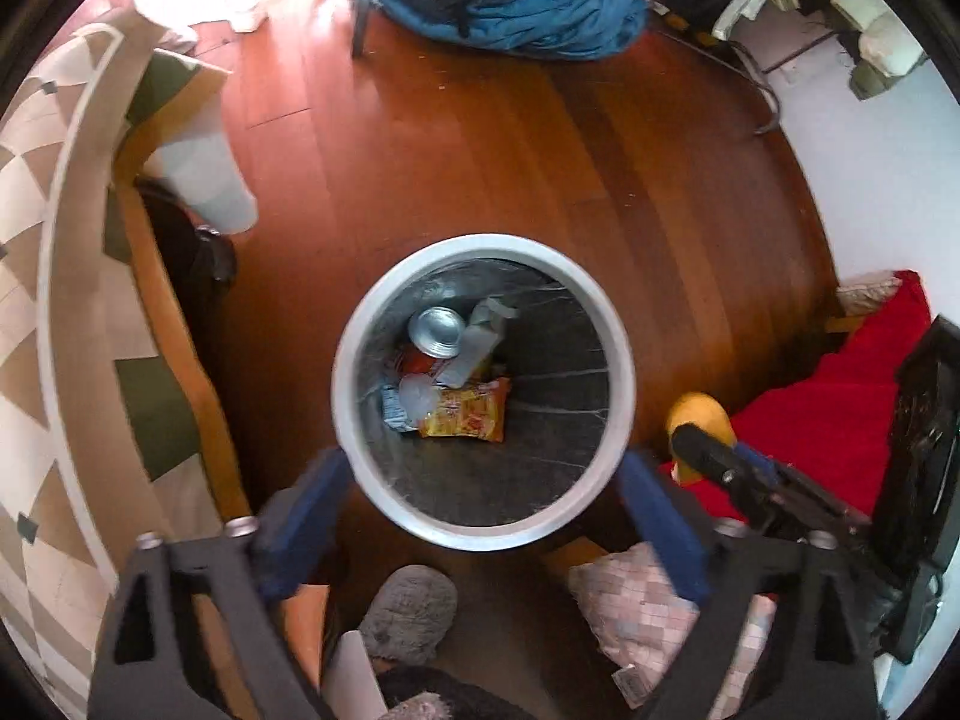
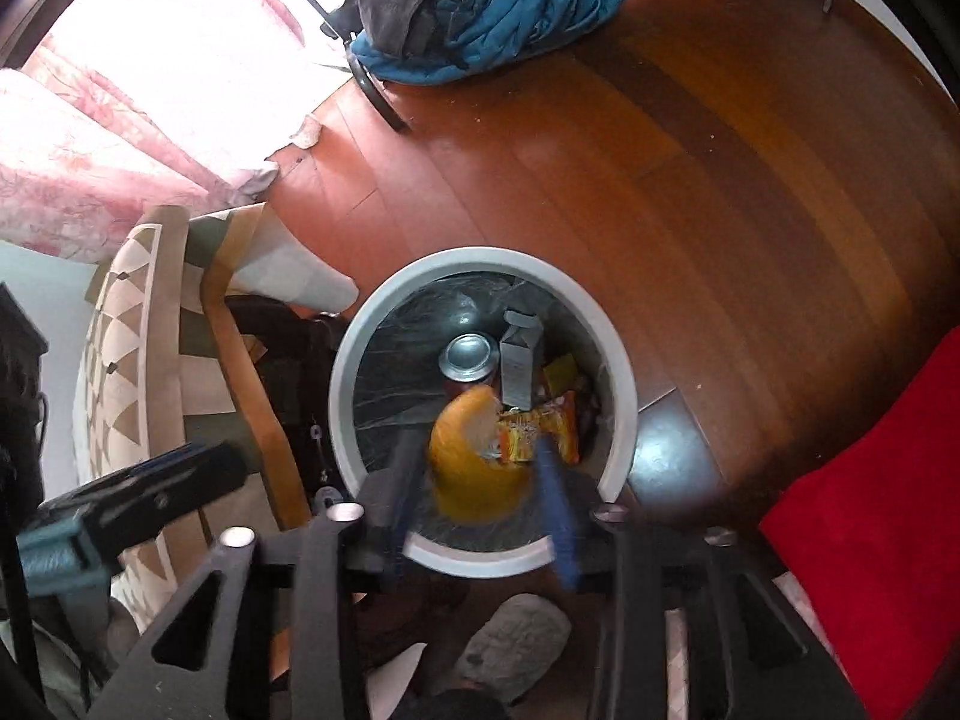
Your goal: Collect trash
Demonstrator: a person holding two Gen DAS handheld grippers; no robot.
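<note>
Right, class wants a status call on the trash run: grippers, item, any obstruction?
Left gripper open, empty, above bin. Right gripper shut on yellow peel, over bin opening. Can, carton, wrapper already inside. Nothing blocking the drop.

Yellow peel [image 2: 474, 468], white-rimmed bin [image 1: 360, 324] with black liner, red-brown floor [image 1: 480, 168], red blanket [image 2: 870, 570].

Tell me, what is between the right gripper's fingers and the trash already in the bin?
The right gripper holds a yellow peel over the bin. Below it only air, then the wrapper; right wrist view.
</note>
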